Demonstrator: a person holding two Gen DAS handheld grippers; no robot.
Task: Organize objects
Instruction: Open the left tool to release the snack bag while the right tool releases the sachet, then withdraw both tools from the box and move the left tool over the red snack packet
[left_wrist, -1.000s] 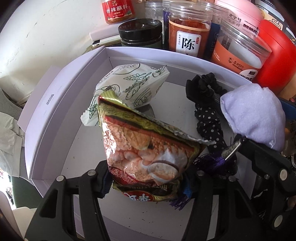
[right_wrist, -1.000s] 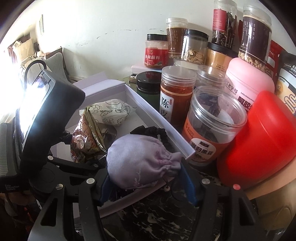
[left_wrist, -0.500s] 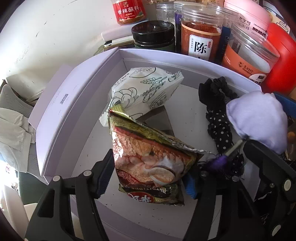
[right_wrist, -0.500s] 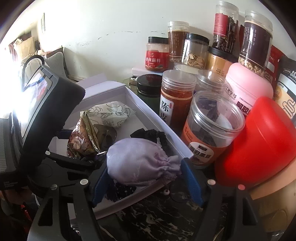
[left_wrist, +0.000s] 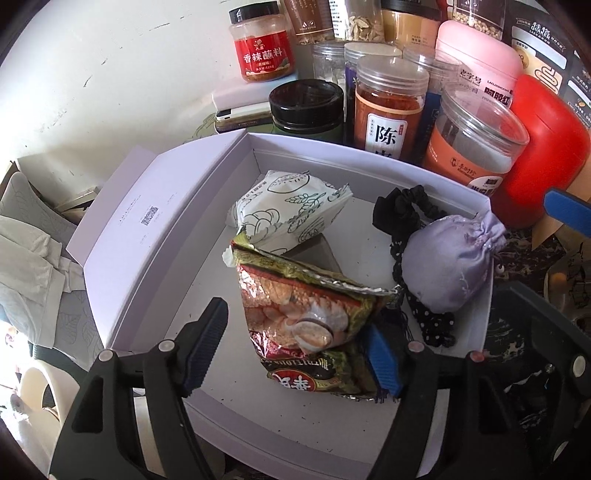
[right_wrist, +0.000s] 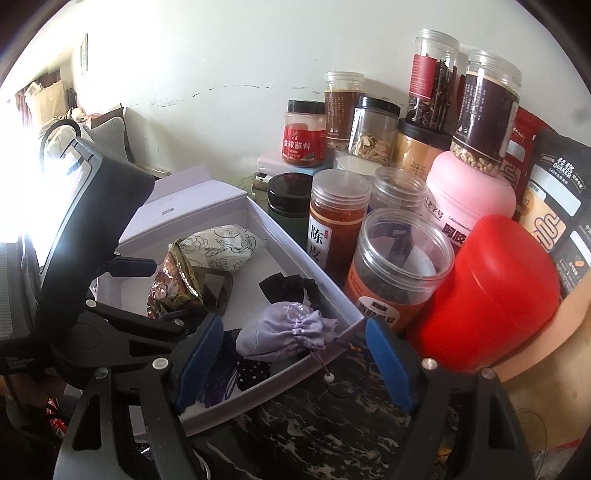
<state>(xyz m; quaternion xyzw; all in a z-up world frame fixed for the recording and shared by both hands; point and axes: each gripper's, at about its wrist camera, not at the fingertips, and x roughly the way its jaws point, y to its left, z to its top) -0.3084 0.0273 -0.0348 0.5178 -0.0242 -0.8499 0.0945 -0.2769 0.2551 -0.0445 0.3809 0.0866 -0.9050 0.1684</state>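
A white open box (left_wrist: 147, 236) holds a foil snack bag (left_wrist: 303, 325), a white printed packet (left_wrist: 288, 206), a black scrunchie (left_wrist: 406, 210) and a lilac drawstring pouch (left_wrist: 450, 266). My left gripper (left_wrist: 291, 354) is open, its jaws on either side of the snack bag, which lies in the box. My right gripper (right_wrist: 291, 365) is open and drawn back from the pouch (right_wrist: 284, 332), which lies in the box's near right corner (right_wrist: 343, 328).
Many jars stand behind the box: a black-lidded jar (left_wrist: 306, 107), a chili-powder jar (left_wrist: 388, 107), a clear orange-label jar (right_wrist: 395, 266), a pink tub (right_wrist: 469, 199) and a red container (right_wrist: 495, 295). A dark marble counter (right_wrist: 332, 424) lies in front.
Both grippers opened and pulled back. The left let go of the snack bag; the right let go of the lilac pouch, which now rests in the box.
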